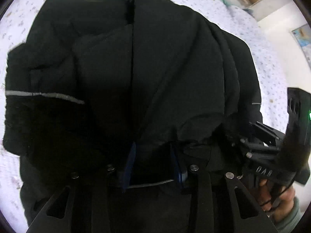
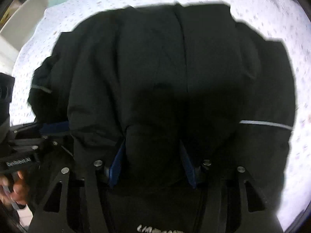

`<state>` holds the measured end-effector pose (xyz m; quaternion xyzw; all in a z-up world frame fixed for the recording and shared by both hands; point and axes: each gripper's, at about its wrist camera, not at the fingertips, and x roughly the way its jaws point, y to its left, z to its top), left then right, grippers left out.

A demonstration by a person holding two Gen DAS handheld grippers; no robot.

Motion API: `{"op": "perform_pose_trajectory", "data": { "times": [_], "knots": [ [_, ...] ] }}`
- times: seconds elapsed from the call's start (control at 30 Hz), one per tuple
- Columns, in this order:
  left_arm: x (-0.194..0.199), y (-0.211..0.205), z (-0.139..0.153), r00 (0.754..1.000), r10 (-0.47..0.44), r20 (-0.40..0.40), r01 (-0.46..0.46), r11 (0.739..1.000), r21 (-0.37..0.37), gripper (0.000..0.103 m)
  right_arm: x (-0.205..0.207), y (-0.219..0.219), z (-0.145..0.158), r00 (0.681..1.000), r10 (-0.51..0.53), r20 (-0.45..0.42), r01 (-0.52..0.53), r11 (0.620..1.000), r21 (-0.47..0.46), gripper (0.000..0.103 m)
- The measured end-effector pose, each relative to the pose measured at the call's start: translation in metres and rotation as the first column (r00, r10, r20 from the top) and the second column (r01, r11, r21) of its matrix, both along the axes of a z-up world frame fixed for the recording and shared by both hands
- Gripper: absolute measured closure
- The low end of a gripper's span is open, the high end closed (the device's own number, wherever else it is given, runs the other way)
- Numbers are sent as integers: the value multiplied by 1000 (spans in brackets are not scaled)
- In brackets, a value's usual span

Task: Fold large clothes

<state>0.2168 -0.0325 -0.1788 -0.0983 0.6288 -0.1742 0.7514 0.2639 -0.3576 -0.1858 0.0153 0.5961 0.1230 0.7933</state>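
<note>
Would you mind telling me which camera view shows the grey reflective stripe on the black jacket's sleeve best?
The left wrist view: the grey reflective stripe runs long and sharp across the sleeve of the black jacket at the left. It also shows a short piece at the right edge. The right wrist view shows one stripe at the right, slightly blurred, and a dim fragment at the left.

A home bedroom: floral bedsheet (image 1: 252, 44), wall map (image 1: 303, 36), white shelving (image 2: 29, 5).

One black jacket (image 1: 155, 77), apparently; two hand-held grippers (image 1: 153, 163).
</note>
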Motion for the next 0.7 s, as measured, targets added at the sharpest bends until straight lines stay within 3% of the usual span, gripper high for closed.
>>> {"op": "perform_pose_trajectory", "data": {
  "times": [0.13,0.27,0.43,0.53,0.7],
  "knots": [
    [-13,1,28,998,-39,57,39,999,-11,66,-5,2,16,1000,3,7,-3,1000,-1,47],
    [-55,50,63,993,-8,118,11,999,-32,65,-33,-20,41,999,-13,51,10,998,69,47],
    [-115,142,71,990,124,73,-121,992,-46,61,-90,-62,51,996,-64,68,64,998,4,46],
    [-155,193,68,975,220,24,-217,973,-82,59,-127,-100,59,992,-115,59,118,992,-51,46],
    [-187,219,44,948,303,-94,-315,935,-163,56,-174,-152,49,972,-234,-20,233,972,-41,46]
  ]
}}
